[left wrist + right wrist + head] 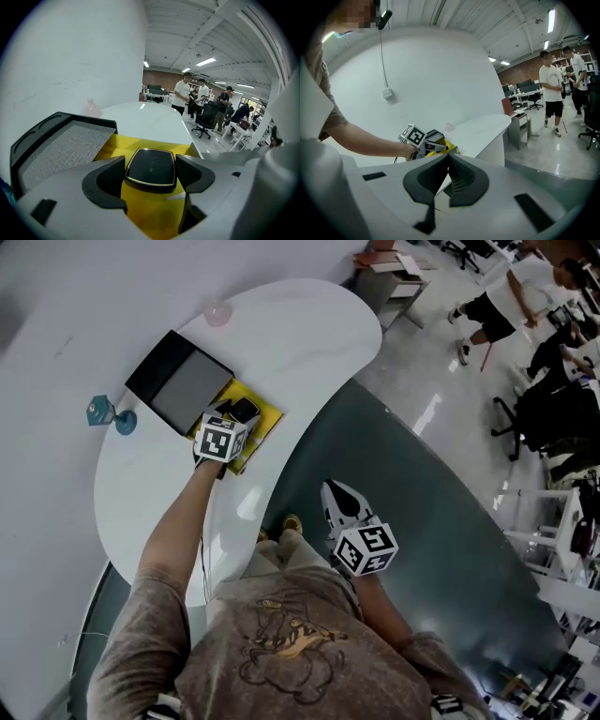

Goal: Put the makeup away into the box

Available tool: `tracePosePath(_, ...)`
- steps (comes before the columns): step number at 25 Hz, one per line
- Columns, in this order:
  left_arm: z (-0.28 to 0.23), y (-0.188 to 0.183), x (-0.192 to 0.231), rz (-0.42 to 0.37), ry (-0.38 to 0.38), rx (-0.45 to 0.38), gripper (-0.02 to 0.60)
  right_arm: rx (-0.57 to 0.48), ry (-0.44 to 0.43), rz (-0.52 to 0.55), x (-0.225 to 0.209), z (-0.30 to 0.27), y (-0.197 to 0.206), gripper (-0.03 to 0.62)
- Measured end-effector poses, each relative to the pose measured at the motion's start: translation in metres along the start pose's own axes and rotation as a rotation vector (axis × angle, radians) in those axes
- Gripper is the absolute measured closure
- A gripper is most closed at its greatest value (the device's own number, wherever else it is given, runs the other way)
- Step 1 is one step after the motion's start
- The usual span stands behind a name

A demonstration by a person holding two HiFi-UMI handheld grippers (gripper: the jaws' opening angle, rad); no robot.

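Two spread jaws of the left gripper (150, 164) are straddling the glossy black compact (151, 169), not yet pinching it. It is lying on a yellow pad (156, 206) just beside the box (61, 145). It is looking light, rigid and probably slippery, so squeezing its side edges is suiting best. The right gripper (447, 159) is idling well away from the box, jaws pressed together.

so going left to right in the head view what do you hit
teal item → box → left gripper → right gripper → standing person
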State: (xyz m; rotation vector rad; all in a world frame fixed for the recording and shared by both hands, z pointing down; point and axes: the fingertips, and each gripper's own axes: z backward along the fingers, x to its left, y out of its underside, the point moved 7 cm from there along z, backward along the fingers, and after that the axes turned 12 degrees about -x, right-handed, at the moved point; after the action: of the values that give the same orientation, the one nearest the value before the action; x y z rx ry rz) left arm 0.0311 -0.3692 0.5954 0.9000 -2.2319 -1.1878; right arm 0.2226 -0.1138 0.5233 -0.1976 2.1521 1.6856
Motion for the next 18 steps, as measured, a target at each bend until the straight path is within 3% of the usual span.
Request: tracePosePath(18,-0.032,0.012,0.007,-0.054,-0.002,0.106,0.225,-0.001,0.028,-0.024,-0.024,-0.012,-0.001,0.591)
